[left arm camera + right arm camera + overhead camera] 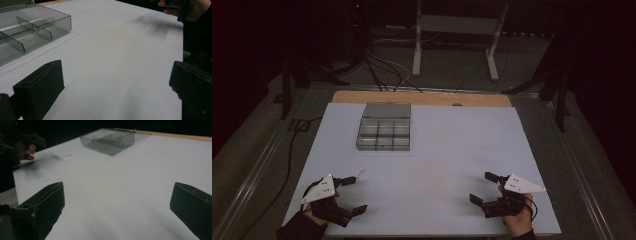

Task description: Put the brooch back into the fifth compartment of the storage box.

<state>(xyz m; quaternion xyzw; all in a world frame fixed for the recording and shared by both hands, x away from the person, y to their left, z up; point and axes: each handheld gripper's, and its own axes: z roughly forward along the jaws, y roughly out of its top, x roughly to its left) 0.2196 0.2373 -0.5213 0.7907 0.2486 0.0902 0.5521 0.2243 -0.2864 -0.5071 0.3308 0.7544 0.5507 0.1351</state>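
Two grippers rest low over the white table top (432, 165), one at each near corner, and both of yours are spread wide with nothing between the jaws. Your left gripper (353, 194) sits at about 7 o'clock on the sheet; its own view shows its two black jaws far apart over bare white surface. Your right gripper (485, 187) sits at about 5 o'clock, its jaws likewise well apart and pointing toward the table's middle.

The small pale object (360, 174), thin and short, lies on the sheet just beside the upper jaw of your left gripper, at roughly 1 o'clock from it; whether it touches the jaw cannot be told. In the right gripper view it appears as a tiny ridged sliver (66, 155) near your left hand (26, 151); what it is stays too small to tell.

The clear compartment box (384, 132), lid open and divided into small cells, stands at about 11 o'clock on the table, well apart from both grippers. A wooden strip (422, 98) edges the far side at 12 o'clock.
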